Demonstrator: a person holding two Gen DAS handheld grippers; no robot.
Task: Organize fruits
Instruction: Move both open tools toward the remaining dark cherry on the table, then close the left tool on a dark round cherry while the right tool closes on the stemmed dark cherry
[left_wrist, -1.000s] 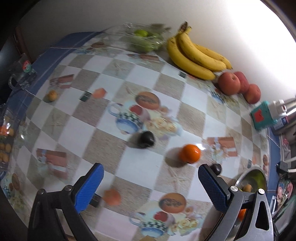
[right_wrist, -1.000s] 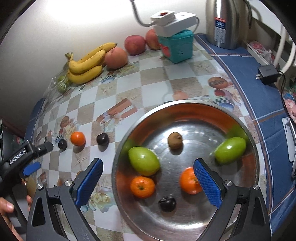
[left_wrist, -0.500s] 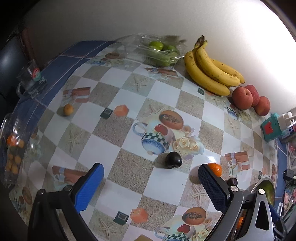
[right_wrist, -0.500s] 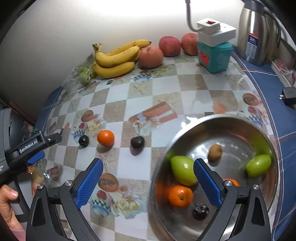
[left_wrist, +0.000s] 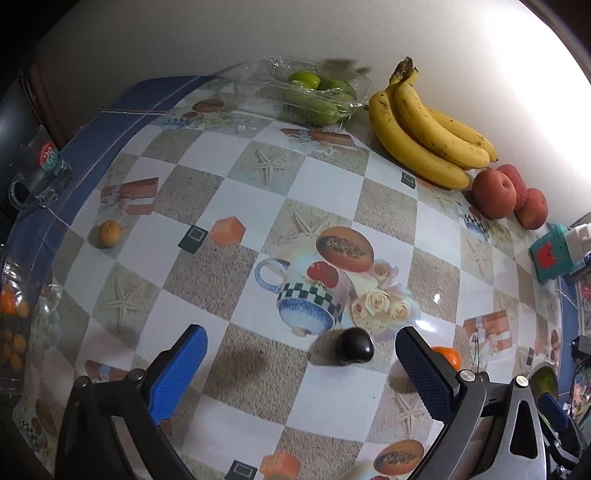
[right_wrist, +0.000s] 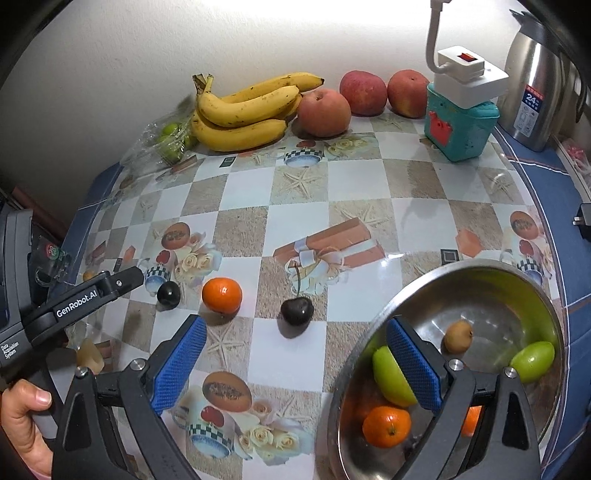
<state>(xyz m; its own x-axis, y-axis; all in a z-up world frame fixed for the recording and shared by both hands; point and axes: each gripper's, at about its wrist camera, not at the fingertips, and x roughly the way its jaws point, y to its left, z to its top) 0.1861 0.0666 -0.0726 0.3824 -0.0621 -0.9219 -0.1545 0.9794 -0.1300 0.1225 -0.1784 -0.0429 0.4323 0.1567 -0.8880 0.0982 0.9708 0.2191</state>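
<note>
Left gripper (left_wrist: 299, 360) low over the bench (left_wrist: 325, 192), jaws wide apart, nothing between them; a dark plum (left_wrist: 355, 346) sits on the bench just ahead, nearer the right-hand finger, not touched. Orange (left_wrist: 448, 357) partly hidden behind that finger. Small yellow fruit (left_wrist: 109, 233) alone, far left, well apart from the rest. Against the back wall: clear tray (left_wrist: 295, 94) with green fruit, bananas (left_wrist: 424, 129), three apples (left_wrist: 495, 194) in a row. Glass mug (left_wrist: 40, 173) at the left bench edge. Right gripper (right_wrist: 295, 354) also spread open and empty, hovering over the bench by the rim of a steel bowl (right_wrist: 480, 273) at lower right. In the bowl: two green fruits (right_wrist: 391, 376), one partly behind the right-hand finger, the other by the far wall; a small brown fruit (right_wrist: 458, 335); an orange one (right_wrist: 386, 426) near the front; another orange patch hidden behind the gripper frame, cannot tell what. On the bench ahead of the right gripper, a cherry (right_wrist: 296, 311) with stem, loose, between the bowl and the orange. A hand (right_wrist: 24, 421) grips the left tool's handle at lower left of the right view. Teal box (right_wrist: 460, 127) carrying a white power strip (right_wrist: 469, 79), and a steel flask (right_wrist: 535, 79), stand at the back right.
</note>
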